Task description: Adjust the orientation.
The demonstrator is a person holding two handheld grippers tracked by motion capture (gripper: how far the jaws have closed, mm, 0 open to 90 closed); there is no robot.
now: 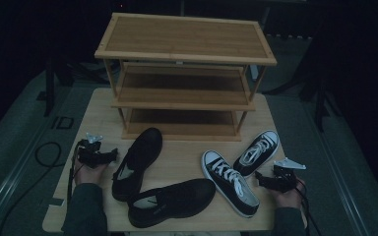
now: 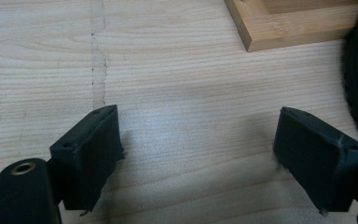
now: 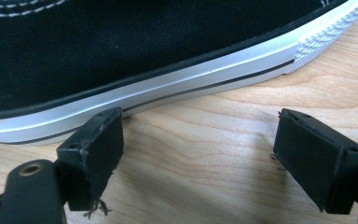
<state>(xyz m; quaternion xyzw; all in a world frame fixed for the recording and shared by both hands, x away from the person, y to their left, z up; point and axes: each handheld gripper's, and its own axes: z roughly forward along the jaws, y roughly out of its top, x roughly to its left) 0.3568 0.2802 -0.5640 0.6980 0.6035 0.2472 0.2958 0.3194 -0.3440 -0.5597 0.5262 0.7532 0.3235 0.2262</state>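
The right gripper (image 1: 262,179) is resting at the table's (image 1: 187,157) four o'clock edge, jaws standing wide apart with nothing between them, just beside the black-and-white sneaker (image 1: 230,183) lying at its nine o'clock. The left gripper (image 1: 112,155) is sitting at the table's eight o'clock, jaws likewise spread and empty, with a black slip-on shoe (image 1: 137,162) at its three o'clock.

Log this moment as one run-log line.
left claw: open, empty, beside black shoes | right claw: open, empty, beside sneaker | rack: shelves bare | shoes on table
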